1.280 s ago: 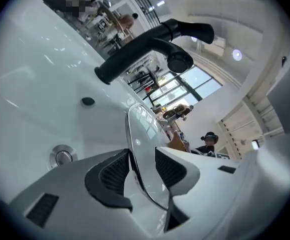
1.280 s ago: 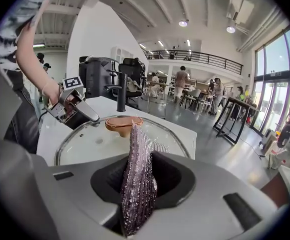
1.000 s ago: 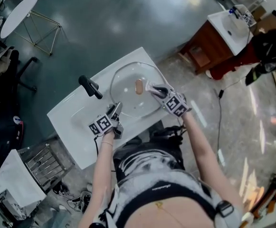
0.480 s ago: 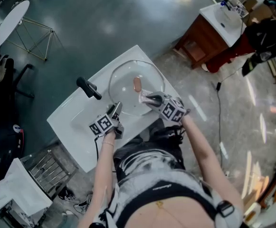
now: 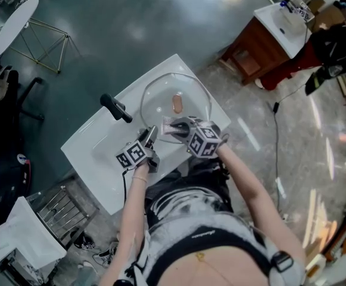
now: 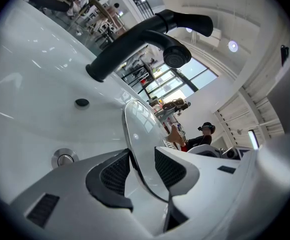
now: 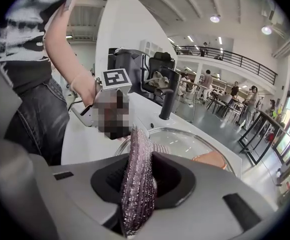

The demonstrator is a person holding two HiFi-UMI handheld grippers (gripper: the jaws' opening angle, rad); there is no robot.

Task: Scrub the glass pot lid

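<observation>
Scrubbing seemed under way but unfinished: the left tongs (image 5: 150, 135) clenched the near rim of the glass pot lid (image 5: 187, 100), the only thing in the white sink (image 5: 92, 151) right of the black faucet (image 5: 114, 108), while the right tongs (image 5: 173, 126) grasped a glittery scouring pad (image 7: 137, 179) at its near edge.

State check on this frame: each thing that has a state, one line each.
Glass lid: over the sink basin, rim clamped at the near-left edge.
Left gripper: shut on the lid's rim.
Right gripper: shut on the scrub pad.
Scrub pad: pinched upright between the jaws, free end at the lid's near part.
Faucet: no water seen running.
</observation>
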